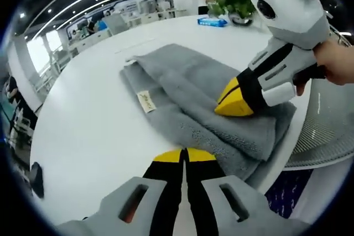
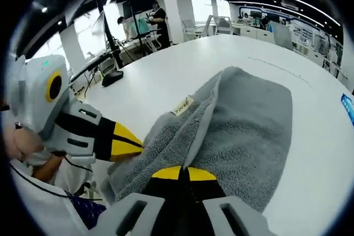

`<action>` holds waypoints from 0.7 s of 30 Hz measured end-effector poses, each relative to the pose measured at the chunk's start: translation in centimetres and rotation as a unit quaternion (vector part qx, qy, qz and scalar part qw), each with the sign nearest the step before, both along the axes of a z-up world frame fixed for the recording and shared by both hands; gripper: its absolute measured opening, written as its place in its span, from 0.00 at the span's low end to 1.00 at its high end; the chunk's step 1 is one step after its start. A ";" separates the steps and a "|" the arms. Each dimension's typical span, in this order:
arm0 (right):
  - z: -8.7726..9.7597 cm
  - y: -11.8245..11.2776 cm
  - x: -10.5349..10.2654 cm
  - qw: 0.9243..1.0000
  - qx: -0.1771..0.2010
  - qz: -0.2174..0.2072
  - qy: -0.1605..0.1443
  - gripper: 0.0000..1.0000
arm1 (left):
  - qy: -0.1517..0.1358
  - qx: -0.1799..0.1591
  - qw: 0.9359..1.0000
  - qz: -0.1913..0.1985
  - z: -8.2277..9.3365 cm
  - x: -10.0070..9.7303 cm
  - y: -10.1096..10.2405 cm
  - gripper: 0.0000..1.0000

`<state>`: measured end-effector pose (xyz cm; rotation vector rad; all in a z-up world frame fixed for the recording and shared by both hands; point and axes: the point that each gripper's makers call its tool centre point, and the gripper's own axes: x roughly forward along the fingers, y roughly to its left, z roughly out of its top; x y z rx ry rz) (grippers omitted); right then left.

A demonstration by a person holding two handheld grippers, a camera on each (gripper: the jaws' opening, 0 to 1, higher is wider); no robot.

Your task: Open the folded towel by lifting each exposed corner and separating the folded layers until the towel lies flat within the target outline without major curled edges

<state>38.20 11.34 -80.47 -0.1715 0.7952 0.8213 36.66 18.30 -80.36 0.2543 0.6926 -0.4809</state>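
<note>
While still folded in layers, the grey towel [image 1: 204, 103] lies on the white table [image 1: 94, 131] near its edge, long axis running from that edge toward the table's middle, its label [image 1: 146, 102] on one long side. The step appears to be gaining a first corner. The right gripper [image 1: 235, 103] presses its tips onto the top layer; whether they pinch cloth cannot be told. The left gripper [image 1: 185, 155], jaws clenched and empty, hovers at the near fold. Next, a corner must be pinched and lifted.

We see our right gripper [image 2: 183, 173] with its yellow jaws together on the folded gray towel [image 2: 238, 131]. The left gripper [image 2: 130, 143] touches the towel's edge. The white table [image 2: 166, 75] is underneath.
</note>
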 end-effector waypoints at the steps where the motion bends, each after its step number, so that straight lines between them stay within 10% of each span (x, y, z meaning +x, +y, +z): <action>1: 0.0 0.0 0.1 1.000 -0.005 0.004 -0.006 0.00 | -0.007 -0.033 0.999 0.025 0.4 0.2 0.2 0.00; 9: 0.5 0.4 0.6 1.000 0.013 -0.015 -0.024 0.00 | -0.029 -0.102 0.991 0.084 1.6 1.0 2.6 0.00; 21: -0.2 -2.8 1.1 0.998 -0.005 -0.058 -0.026 0.00 | -0.017 -0.102 0.989 0.108 -0.2 0.3 3.8 0.00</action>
